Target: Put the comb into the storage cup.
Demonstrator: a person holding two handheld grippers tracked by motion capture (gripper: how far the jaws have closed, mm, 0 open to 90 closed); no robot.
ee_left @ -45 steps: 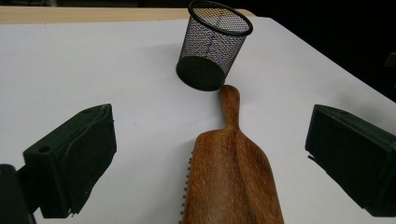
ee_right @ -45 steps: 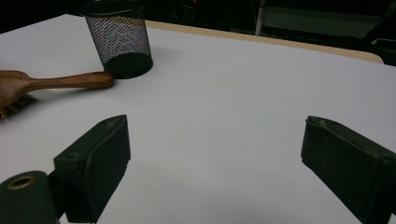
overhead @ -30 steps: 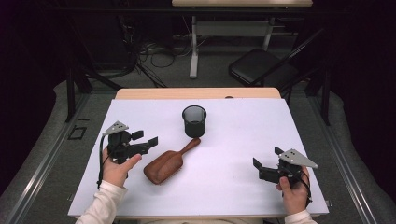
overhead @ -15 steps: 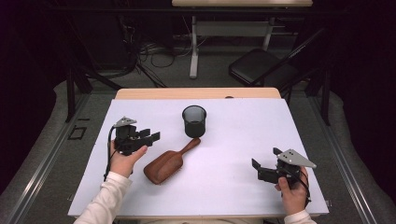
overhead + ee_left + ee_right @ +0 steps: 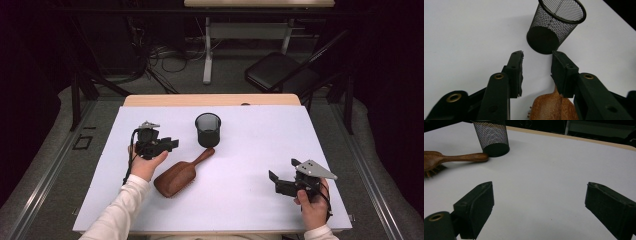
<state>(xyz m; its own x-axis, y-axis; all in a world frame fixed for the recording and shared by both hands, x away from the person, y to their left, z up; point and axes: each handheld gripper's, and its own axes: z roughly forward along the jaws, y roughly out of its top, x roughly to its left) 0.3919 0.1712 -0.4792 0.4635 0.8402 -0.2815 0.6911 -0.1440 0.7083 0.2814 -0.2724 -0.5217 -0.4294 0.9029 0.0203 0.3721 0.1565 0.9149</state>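
Left claw (image 5: 170, 145) first: I hold it over the white table (image 5: 250, 200), just left of the black mesh cup (image 5: 208, 129) and above the handle end of the wooden hairbrush (image 5: 181, 173). Its jaws have just been closing, yet a gap remains between them and they press on nothing. From the left gripper view, my left claw (image 5: 536, 66) looks down with the mesh cup (image 5: 556, 25) just past its tips; the brush (image 5: 552, 106) lies below and behind the gap, near the right-hand jaw, and I cannot tell whether it touches that jaw.

The brush is the thing I am working toward. It is reddish-brown wood with a glossy finish, an oval head and a slim rounded handle. It lies flat on the table at a slant, head nearer to me, handle pointing up and right toward the cup, its end just beside the cup's base. In the right gripper view the brush (image 5: 451, 158) shows short pale bristles under the head, facing the table, and the handle tip sits right by the cup (image 5: 492, 137).

The cup stands upright, round, dark wire mesh with a solid rim.

My right claw (image 5: 281, 184) rests low near the right front of the table, well apart from the brush, jaws spread wide with bare table between them.
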